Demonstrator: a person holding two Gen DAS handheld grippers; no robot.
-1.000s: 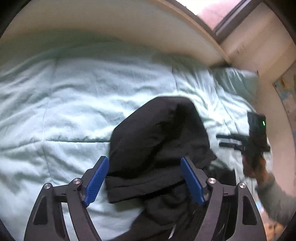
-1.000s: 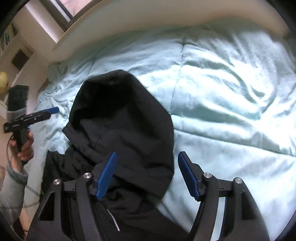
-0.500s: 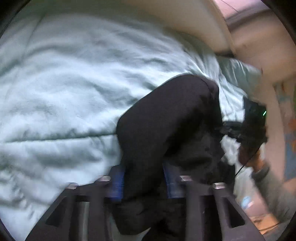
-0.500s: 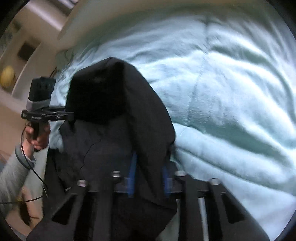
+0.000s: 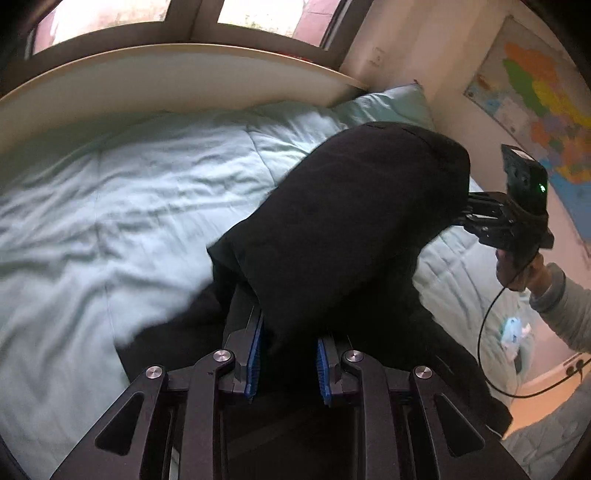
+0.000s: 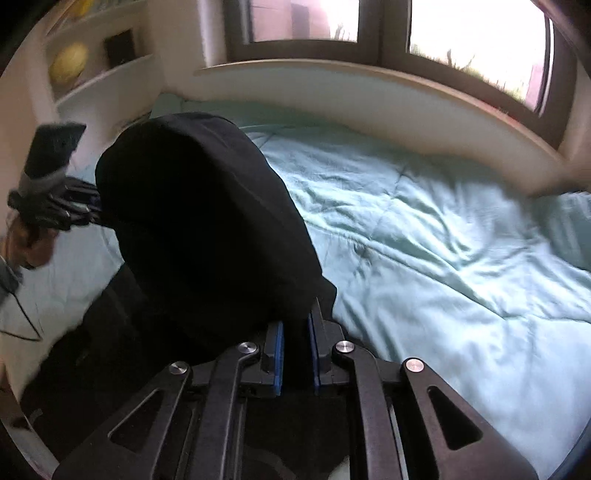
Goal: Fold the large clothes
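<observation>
From where I steer the rig, this is plainly a bedroom in a home. A bed spread with a pale mint quilted comforter fills both views, a matching pillow propped at its head. A curved cream board runs along the far side under a dark-framed window letting in daylight. A colourful map hangs on one wall; white shelves on the other hold a yellow ball.
</observation>
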